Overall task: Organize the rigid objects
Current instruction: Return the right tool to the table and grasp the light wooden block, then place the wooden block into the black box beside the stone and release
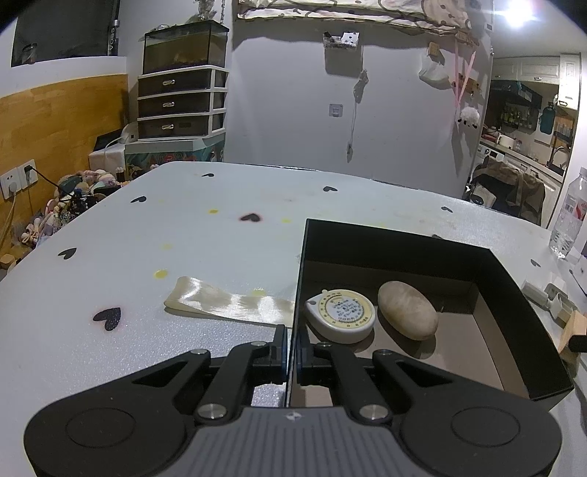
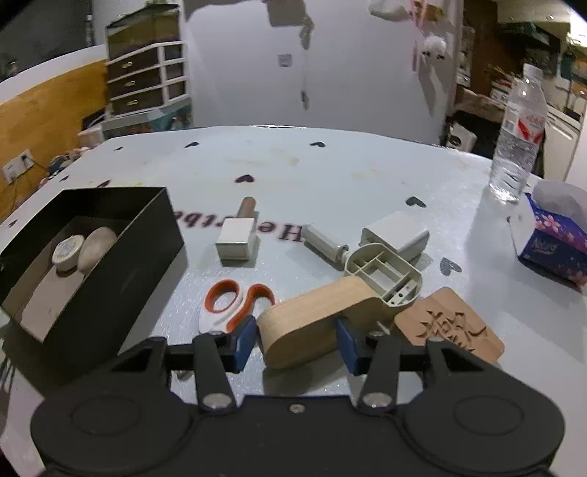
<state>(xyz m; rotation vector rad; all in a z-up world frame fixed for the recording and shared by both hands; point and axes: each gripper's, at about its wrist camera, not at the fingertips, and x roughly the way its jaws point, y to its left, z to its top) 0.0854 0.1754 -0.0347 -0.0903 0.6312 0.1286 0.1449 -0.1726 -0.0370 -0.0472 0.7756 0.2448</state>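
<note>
Left tongs (image 1: 292, 354) clamped on the black box (image 1: 488, 257) wall; right tongs (image 2: 295, 343) partly open, straddling wooden block (image 2: 315, 323) on table (image 2: 330, 172)

A carved Chinese character on the wooden plaque (image 2: 449, 327); partly hidden upside-down lettering on the tabletop (image 2: 330, 176)

Dim room, ceiling lamp (image 1: 519, 14) glare, fisheye-bent edges, soft blur

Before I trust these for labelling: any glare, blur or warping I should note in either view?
Left wrist view: a bright lamp flares at top right, the table edge bows from the fisheye, and the black box is sharp. Right wrist view: no flare, background softly blurred, dim corners, the wooden piece is clear.
</note>
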